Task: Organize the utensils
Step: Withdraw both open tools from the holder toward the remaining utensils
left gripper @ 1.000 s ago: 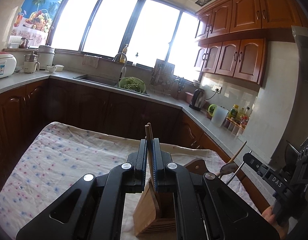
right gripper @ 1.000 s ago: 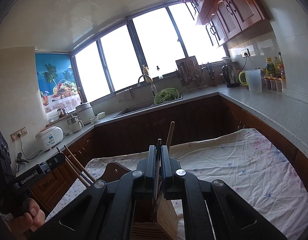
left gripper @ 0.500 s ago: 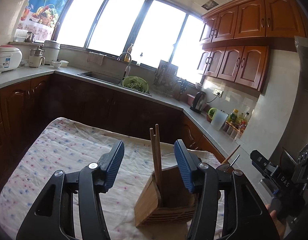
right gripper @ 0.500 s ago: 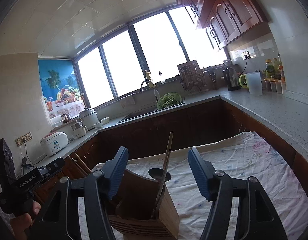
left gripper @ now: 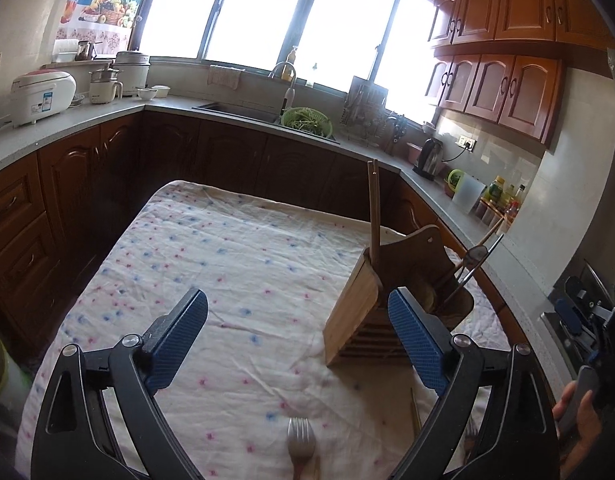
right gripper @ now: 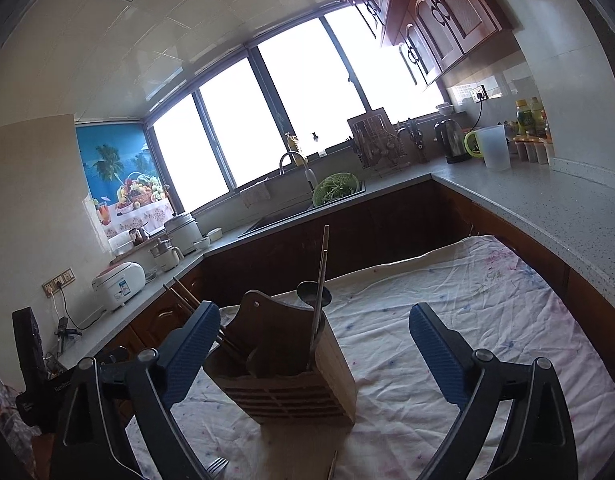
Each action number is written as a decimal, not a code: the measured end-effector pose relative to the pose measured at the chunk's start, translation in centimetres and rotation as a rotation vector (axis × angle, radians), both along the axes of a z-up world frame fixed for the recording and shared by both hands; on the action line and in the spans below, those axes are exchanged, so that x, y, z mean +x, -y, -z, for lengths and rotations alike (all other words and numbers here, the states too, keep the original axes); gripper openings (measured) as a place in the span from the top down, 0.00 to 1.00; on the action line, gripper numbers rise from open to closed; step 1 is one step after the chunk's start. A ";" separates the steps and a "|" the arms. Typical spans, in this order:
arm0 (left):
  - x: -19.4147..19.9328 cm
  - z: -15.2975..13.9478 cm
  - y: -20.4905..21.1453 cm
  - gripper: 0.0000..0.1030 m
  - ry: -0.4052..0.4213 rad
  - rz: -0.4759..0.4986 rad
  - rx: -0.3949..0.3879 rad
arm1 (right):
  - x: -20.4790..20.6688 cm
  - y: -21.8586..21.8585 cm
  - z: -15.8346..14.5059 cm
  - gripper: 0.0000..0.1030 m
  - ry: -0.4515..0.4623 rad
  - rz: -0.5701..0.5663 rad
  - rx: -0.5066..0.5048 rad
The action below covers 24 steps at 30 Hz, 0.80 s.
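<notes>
Writing first: the other handheld unit at 8 o'clock in the right wrist view carries white lettering, too small to read whole. The rice cooker (left gripper: 41,96) on the far counter has a blue label, unreadable. Nothing else legible.

Left tongs (left gripper: 297,338): blue pads wide apart, gripping nothing. Right tongs (right gripper: 313,354): also wide apart, gripping nothing.

The wooden utensil holder (left gripper: 353,304) stands on the desk (left gripper: 227,248), which is covered by a white cloth with pink and blue dots. In the left wrist view the holder sits at about 2 o'clock from the midpoint of the left tongs, its right part hidden behind the right-hand pad. In the right wrist view the holder (right gripper: 291,364) sits between the two pads, just beside the left-hand pad and well apart from the right-hand one.

A pair of brown chopsticks (left gripper: 373,208) stands nearly upright in the holder's left compartment. More chopsticks and a dark spoon (left gripper: 476,254) lean out toward 2 o'clock from the right compartment. From the right wrist the spoon (right gripper: 313,294) shows behind two upright sticks.

A metal fork (left gripper: 300,444) lies flat on the cloth at 6 o'clock, below the left tongs and not touched by them. Another stick (left gripper: 415,408) lies on the cloth beside the right-hand pad at 5 o'clock. A hand (left gripper: 579,416) holds the other unit at 4 o'clock.
</notes>
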<state>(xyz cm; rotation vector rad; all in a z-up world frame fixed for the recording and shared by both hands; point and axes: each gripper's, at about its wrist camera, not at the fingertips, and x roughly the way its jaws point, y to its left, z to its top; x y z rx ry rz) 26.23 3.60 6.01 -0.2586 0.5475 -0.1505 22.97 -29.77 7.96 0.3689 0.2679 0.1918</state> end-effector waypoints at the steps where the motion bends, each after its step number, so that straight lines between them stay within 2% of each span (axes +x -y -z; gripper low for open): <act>1: -0.6 0.3 -0.2 0.09 -0.009 0.002 -0.001 | -0.7 0.0 0.2 0.06 -0.003 -0.003 -0.001; 12: -7.3 2.2 -0.7 0.09 -0.051 0.052 0.041 | -8.2 1.3 2.9 0.04 -0.079 0.021 -0.011; 24: -11.2 5.2 0.3 0.09 -0.121 0.129 0.063 | -13.4 2.5 6.7 0.04 -0.166 0.062 -0.015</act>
